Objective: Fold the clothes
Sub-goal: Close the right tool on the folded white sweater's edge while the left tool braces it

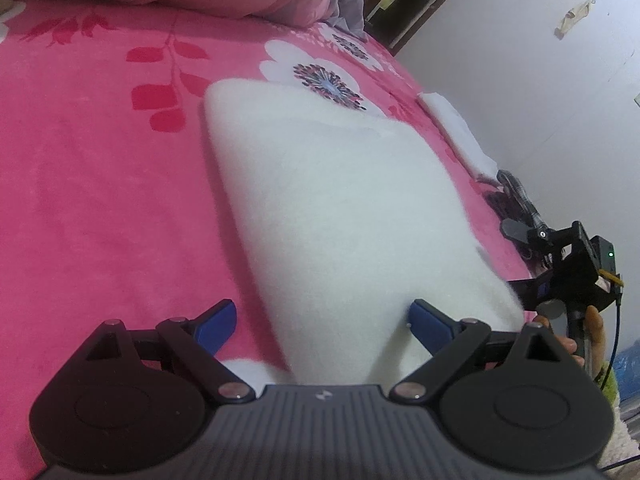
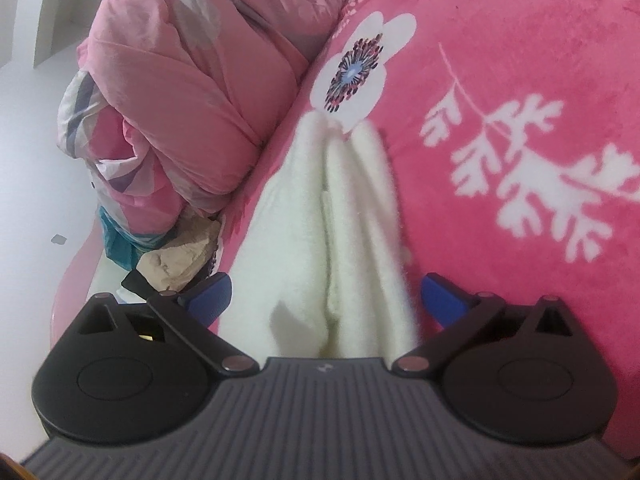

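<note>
A fluffy white fleece garment lies lengthwise on the bed's pink floral plush blanket, narrowed into a long layered band just beside the blanket's white flower print. The left claw and the right claw both gape wide at the garment's near end, gripping nothing. Judging by the stacked layers, a lengthwise fold is laid; whether a crosswise fold follows or the claws are done, I cannot tell
</note>
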Available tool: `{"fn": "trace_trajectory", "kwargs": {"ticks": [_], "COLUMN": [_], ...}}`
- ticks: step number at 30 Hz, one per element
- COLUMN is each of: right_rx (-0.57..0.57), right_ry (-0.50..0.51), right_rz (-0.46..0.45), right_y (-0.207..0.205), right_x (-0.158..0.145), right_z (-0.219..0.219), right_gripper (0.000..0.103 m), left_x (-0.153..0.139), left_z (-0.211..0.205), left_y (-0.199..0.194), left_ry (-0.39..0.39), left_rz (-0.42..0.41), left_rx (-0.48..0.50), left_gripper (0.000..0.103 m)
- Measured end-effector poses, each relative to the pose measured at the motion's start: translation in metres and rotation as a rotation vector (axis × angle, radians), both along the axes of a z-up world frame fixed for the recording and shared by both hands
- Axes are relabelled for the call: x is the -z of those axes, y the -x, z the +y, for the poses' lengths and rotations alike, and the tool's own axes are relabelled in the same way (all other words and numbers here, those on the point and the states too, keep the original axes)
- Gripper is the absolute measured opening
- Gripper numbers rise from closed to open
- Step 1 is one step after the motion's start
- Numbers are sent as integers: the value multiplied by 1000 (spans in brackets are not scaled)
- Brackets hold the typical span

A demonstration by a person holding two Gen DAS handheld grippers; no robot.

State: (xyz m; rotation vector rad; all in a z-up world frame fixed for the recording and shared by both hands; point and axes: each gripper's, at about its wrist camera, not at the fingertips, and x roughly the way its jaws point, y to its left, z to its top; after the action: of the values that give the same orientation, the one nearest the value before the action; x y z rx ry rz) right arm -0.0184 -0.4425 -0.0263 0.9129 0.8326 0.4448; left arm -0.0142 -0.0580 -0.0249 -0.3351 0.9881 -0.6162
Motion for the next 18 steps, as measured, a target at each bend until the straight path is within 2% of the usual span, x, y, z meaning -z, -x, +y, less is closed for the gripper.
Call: {"fn": "trace_trajectory", "kwargs": {"ticks": [12,18], "right_rx": [8,7], "right_ry": [2,-3], "right_rz": [14,13], "right_y": [-2,-2], "right_x": [3,4], "right_z": [1,2], "right_gripper": [102,102], "left_x": [7,10], "left_z": [11,10], "left_y": [-8,-11], "left_ry": [102,111], "left_rz": [62,68], "left_rx": [-15,-13], "left_gripper": [94,94]}}
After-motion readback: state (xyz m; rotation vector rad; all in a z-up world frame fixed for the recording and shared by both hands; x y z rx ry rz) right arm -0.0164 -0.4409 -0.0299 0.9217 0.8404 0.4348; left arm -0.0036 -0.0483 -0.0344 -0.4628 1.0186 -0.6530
